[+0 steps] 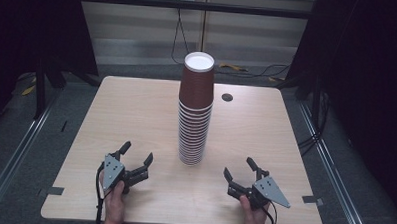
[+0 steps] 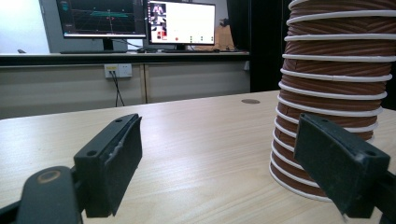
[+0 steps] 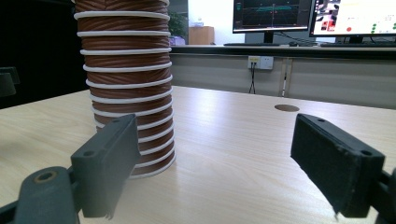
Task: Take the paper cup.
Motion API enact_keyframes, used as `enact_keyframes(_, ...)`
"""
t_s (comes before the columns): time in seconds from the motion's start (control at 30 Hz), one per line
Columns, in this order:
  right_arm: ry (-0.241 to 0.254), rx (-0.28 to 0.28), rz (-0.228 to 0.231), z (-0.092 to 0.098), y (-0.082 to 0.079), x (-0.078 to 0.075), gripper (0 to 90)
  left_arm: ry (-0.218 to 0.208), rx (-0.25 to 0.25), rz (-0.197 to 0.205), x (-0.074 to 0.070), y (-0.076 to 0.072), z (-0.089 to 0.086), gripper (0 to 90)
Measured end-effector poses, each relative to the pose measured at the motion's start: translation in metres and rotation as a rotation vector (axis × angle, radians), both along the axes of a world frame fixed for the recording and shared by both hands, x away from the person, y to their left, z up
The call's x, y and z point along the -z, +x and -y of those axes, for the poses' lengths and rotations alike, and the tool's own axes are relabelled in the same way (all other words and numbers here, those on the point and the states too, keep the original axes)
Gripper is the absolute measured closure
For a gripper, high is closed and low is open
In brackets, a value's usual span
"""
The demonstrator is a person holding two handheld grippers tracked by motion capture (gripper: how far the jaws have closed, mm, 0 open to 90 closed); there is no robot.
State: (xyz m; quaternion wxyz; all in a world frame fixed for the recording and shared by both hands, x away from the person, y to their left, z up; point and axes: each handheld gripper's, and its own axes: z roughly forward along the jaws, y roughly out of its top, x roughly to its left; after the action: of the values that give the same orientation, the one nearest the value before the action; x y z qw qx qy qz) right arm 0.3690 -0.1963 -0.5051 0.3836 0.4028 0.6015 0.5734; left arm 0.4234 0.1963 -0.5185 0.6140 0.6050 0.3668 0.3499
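My left claw and right claw both rest low near my edge of the table, jaws spread and gripping nothing. The cup stack stands upright ahead and between them: inward and forward of the left claw, inward and forward of the right, apart from both. From my left claw the stack's lower rims sit just beyond the right-hand jaw; from my right claw they sit just past the left-hand jaw.

As I judge it, the step in hand is the approach to the stack. To do it well I should steady the lower cups with one claw, closing gently across the ribbed wall so nothing crushes. The other should rise to the top cup, grip under its rim, and lift straight up, since any sideways pull could topple so tall a column.
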Motion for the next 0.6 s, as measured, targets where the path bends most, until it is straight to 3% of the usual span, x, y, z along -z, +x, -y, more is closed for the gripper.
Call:
enact_keyframes(0.33, 0.009, -0.004, -0.003, 0.0006, 0.0008, 0.0, 14.1, -0.001, 0.003, -0.001, 0.0, 0.0, -0.0001, 15.3)
enact_keyframes(0.6, 0.01, -0.013, -0.04, 0.0019, 0.0025, -0.0013, 13.4, -0.001, 0.003, -0.001, 0.0, 0.0, -0.0001, 15.3)
